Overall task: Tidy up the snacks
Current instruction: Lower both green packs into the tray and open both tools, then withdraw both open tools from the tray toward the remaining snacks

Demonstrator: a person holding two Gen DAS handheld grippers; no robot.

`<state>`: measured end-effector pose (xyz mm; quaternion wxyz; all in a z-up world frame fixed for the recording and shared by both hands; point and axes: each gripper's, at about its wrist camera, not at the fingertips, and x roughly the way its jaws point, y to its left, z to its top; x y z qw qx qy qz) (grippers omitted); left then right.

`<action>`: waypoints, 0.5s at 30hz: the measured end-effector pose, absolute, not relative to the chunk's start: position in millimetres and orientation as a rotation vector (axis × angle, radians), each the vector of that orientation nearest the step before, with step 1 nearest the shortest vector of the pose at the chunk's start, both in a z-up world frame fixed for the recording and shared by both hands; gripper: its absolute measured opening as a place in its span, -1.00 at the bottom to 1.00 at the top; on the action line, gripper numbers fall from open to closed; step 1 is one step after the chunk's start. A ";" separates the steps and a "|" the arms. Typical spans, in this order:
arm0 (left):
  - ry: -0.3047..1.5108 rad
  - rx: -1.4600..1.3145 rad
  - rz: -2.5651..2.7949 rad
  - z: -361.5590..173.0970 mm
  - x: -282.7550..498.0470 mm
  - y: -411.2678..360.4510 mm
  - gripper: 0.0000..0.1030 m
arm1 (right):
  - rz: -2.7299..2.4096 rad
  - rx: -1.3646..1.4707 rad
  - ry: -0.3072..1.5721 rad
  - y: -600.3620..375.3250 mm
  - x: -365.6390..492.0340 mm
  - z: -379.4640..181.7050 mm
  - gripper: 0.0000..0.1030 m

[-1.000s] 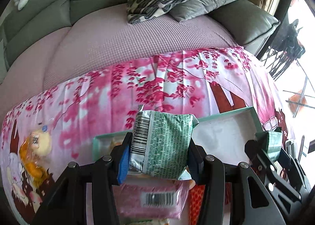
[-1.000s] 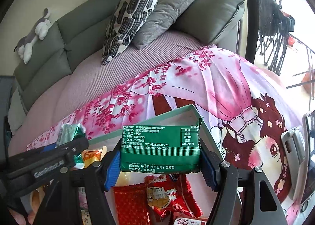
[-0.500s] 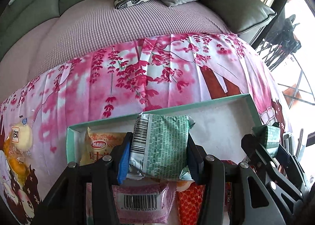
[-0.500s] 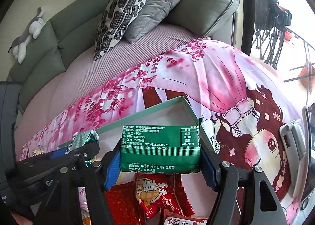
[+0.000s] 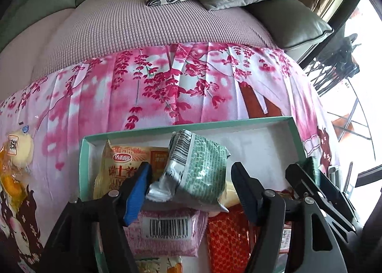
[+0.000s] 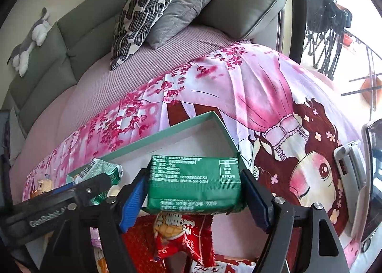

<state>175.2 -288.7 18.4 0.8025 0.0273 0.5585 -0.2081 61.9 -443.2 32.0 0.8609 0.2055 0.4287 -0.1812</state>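
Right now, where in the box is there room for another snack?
In the teal box, the bare white floor of the far right corner, past the red packet. The left and near parts are crowded: yellow packet, pink packet.

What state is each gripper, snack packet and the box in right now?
left gripper: open, jaws apart around the pale green packet.
pale green packet: tilted, lying on the snacks in the box.
right gripper: shut on the dark green packet.
dark green packet: clamped level above the box.
teal box: lidless, partly filled.
yellow packet: sealed, inside the box.
red packet: crumpled, inside the box.
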 end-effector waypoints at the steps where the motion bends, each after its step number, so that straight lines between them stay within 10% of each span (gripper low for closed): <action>1: 1.194 0.053 -0.447 20.3 174.2 -286.8 0.37 | -0.378 0.430 0.897 -443.0 61.4 33.0 0.60; 15: 1.137 -0.035 -0.398 48.5 161.3 -247.3 0.38 | -0.361 0.410 0.906 -428.8 48.8 46.8 0.71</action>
